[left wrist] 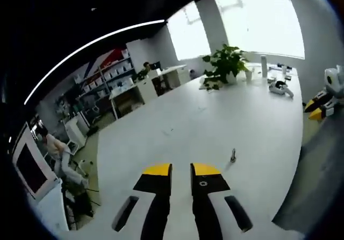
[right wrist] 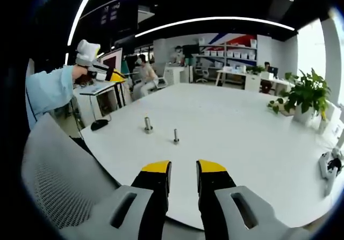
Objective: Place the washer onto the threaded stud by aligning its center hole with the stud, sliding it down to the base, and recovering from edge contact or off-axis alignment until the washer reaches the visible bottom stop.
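Nothing of the task looks done yet. In the right gripper view the right gripper point(right wrist: 183, 173) hovers over the near edge of the white table point(right wrist: 247, 138), jaws a narrow gap apart with nothing between them. Ahead at about 12 o'clock stands a thin threaded stud point(right wrist: 175, 136), and at about 11 o'clock, just beside it, a stouter post point(right wrist: 148, 124) with a wider foot (I cannot tell whether the washer sits there; it is too small to make out). The left gripper point(left wrist: 181, 176) hangs over the table too, jaws slightly apart and empty; a small upright stud shows at 2 o'clock from its tips. At 10 o'clock in the right gripper view the other hand point(right wrist: 80, 74) holds its gripper high. Finding, gripping, aligning and seating the washer all remain.
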The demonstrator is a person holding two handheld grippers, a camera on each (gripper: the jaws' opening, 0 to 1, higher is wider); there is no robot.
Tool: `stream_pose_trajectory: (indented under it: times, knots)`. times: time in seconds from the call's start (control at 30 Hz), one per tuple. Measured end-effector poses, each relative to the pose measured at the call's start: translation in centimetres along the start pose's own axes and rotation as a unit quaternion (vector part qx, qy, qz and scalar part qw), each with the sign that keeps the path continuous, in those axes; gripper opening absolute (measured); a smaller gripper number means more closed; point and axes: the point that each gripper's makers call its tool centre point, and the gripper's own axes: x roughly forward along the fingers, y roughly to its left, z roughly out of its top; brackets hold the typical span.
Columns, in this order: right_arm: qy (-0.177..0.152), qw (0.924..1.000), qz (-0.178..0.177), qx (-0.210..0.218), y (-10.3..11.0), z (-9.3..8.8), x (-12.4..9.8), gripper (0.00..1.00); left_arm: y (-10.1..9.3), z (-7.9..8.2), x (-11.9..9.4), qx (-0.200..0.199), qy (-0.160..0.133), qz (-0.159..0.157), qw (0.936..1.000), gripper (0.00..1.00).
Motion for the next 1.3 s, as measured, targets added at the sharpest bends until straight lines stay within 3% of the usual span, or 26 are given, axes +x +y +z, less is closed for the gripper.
stream_pose_trajectory:
  times: [0.07,0.27,0.37,0.5,0.63,0.77,0.97,1.03,1.3]
  knots:
    - [-0.018,0.9997,-0.003,0.014,-0.1,0.5,-0.1,0.22,0.2,0.2,-1.4,-0.008,-0.008,0.012,0.9999,0.12]
    - [-0.004,1.0,0.005,0.001,0.0,-0.2,-0.2,0.23,0.2,1.0,-5.6,-0.057,-0.051,0.045,0.9961,0.13]
    - [0.004,1.0,0.006,-0.003,-0.1,-0.6,-0.3,0.24,0.1,0.6,-7.0,-0.071,-0.066,0.063,0.9933,0.13]
    - [0.011,0.9999,0.002,-0.009,-0.2,-0.8,-0.3,0.25,-0.8,-0.6,-8.0,-0.105,-0.078,0.065,0.9893,0.15]
    - [0.005,1.0,-0.006,-0.004,-0.5,-0.8,-0.6,0.26,-2.0,-1.5,-9.2,-0.11,-0.079,0.067,0.9885,0.18]
    - [0.006,0.9999,-0.009,-0.007,-0.6,-0.8,-0.6,0.26,-2.8,-2.0,-10.2,-0.117,-0.097,0.085,0.9847,0.32]
    - [0.004,0.9999,-0.007,-0.005,-0.5,-0.8,-0.6,0.3,-4.4,-2.9,-10.7,-0.141,-0.103,0.08,0.9815,0.36]
    - [0.005,1.0,-0.005,-0.006,-0.5,-0.9,-0.6,0.3,-5.3,-3.1,-10.5,-0.156,-0.103,0.063,0.9804,0.36]
    - [0.001,1.0,0.001,-0.002,-0.3,-0.9,-0.6,0.31,-7.7,-3.8,-9.8,-0.158,-0.094,0.044,0.982,0.36]
